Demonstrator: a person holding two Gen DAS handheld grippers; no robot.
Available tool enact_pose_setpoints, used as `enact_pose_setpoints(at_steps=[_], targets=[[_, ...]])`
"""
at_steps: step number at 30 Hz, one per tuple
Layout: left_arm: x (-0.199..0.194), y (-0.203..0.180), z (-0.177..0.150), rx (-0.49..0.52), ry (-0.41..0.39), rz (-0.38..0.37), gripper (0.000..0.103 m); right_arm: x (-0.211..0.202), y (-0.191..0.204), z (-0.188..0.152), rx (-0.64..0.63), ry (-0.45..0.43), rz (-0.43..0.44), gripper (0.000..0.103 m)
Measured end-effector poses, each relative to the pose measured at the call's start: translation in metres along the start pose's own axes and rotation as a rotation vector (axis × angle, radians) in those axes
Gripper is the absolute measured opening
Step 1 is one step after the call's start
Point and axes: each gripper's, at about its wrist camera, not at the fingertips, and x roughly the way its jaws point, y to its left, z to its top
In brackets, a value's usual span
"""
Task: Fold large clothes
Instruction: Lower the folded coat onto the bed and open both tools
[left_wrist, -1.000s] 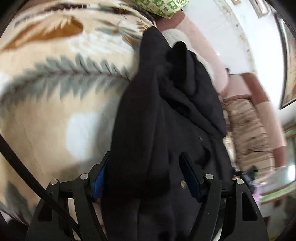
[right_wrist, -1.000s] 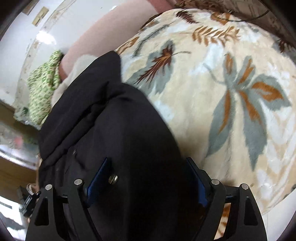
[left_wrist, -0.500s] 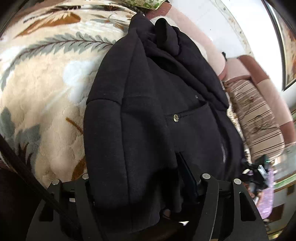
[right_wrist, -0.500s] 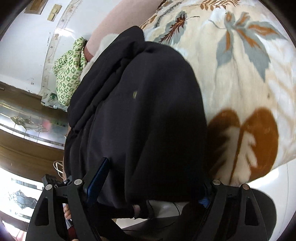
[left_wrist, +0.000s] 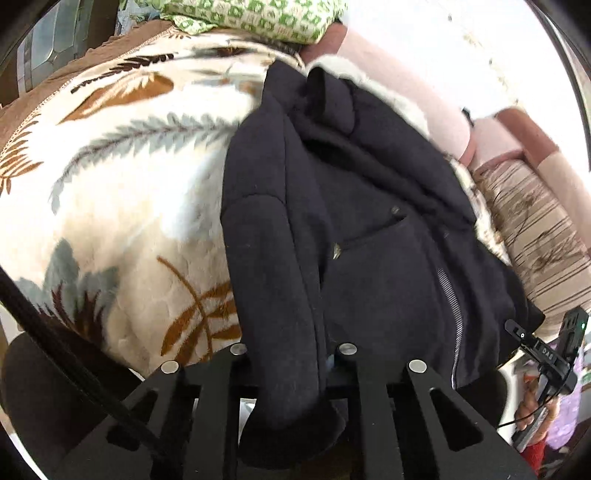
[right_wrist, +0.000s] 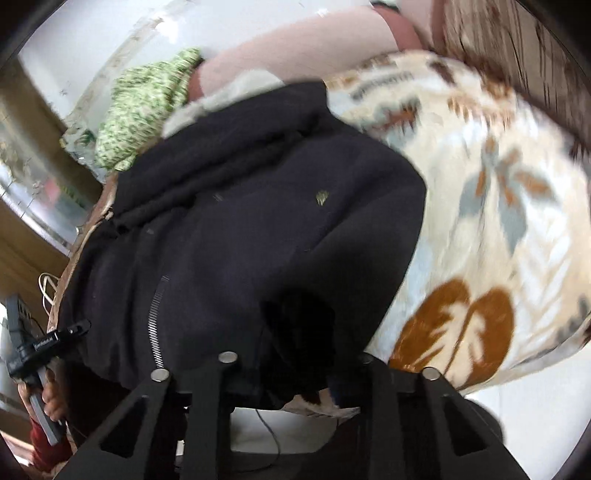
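Left gripper (left_wrist: 291, 373) clamped on black jacket (left_wrist: 369, 229) near hem, right gripper (right_wrist: 295, 369) closing on it; thick bunched fabric could slip out mid-fold.

A leaf-print blanket (left_wrist: 122, 206) covers the bed beside a white wall (left_wrist: 424, 51).

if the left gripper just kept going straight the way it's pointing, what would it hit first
The black jacket. The left gripper is already shut on the jacket's near hem, and the garment fills the line ahead. Beyond it lies the leaf-print blanket, probably met next, though depth is hard to judge in this fisheye view.
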Motion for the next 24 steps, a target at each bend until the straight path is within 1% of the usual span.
enact_pose_setpoints(at_steps=[3, 6, 8, 12, 14, 17, 20, 24], targets=[[-0.016, -0.005, 0.016, -0.014, -0.045, -0.025, 0.014, -0.025, 0.008, 0.021, -0.017, -0.07, 0.043, 0.021], [-0.032, -0.022, 0.04, 0.013, -0.105, -0.034, 0.014, -0.034, 0.024, 0.053, -0.031, -0.116, 0.081, 0.02], [-0.04, -0.038, 0.064, 0.042, -0.148, -0.05, 0.014, -0.035, 0.034, 0.074, -0.044, -0.14, 0.1, 0.019], [-0.04, -0.065, 0.117, 0.059, -0.203, -0.041, 0.014, -0.025, 0.049, 0.129, -0.056, -0.193, 0.101, 0.017], [-0.028, -0.075, 0.151, 0.055, -0.207, -0.022, 0.014, -0.018, 0.051, 0.153, -0.041, -0.207, 0.099, 0.017], [0.001, -0.083, 0.207, 0.015, -0.185, 0.018, 0.014, 0.002, 0.047, 0.195, 0.0, -0.22, 0.081, 0.016], [0.029, -0.082, 0.246, -0.024, -0.164, 0.065, 0.014, 0.028, 0.043, 0.228, 0.033, -0.217, 0.032, 0.016], [0.087, -0.076, 0.296, -0.092, -0.101, 0.106, 0.014, 0.082, 0.027, 0.267, 0.073, -0.182, -0.034, 0.016]])
